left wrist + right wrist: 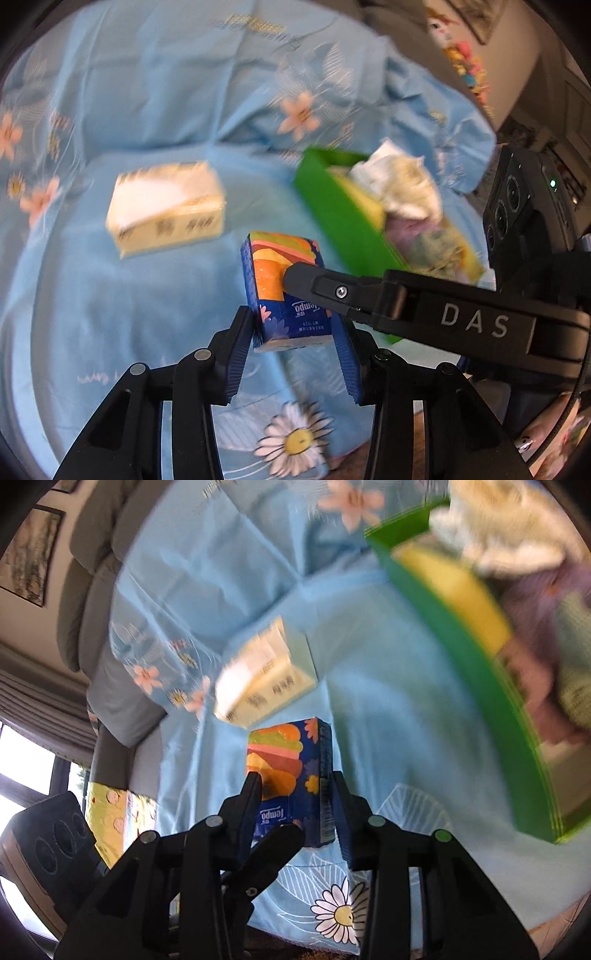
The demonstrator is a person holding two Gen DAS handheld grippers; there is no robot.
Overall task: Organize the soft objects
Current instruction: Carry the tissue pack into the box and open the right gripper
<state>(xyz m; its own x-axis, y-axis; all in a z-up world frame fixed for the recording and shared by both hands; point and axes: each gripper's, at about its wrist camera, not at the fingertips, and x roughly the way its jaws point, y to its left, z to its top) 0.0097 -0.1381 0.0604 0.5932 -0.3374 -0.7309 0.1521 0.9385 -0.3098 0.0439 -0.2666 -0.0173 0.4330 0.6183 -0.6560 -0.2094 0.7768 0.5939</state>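
A small blue and orange Tempo tissue pack (pixel 280 269) is held above a light-blue floral sheet (pixel 147 110). My left gripper (pixel 291 336) is shut on its lower end, one pad on each side. A finger (pixel 332 291) of my right gripper comes in from the right and presses on the pack's orange face. In the right wrist view my right gripper (pixel 297 790) is shut on the same tissue pack (pixel 288 760), and one left-gripper finger (pixel 273 849) lies under it. A cream tissue pack (pixel 166 206) lies on the sheet to the left.
A green box (pixel 332 210) to the right holds a yellow sponge, white cloths and purple fabric; the green box (pixel 480 686) fills the right side of the right wrist view. Grey sofa cushions (pixel 92 590) rise behind the sheet. Soft toys (pixel 461 55) sit at the far right.
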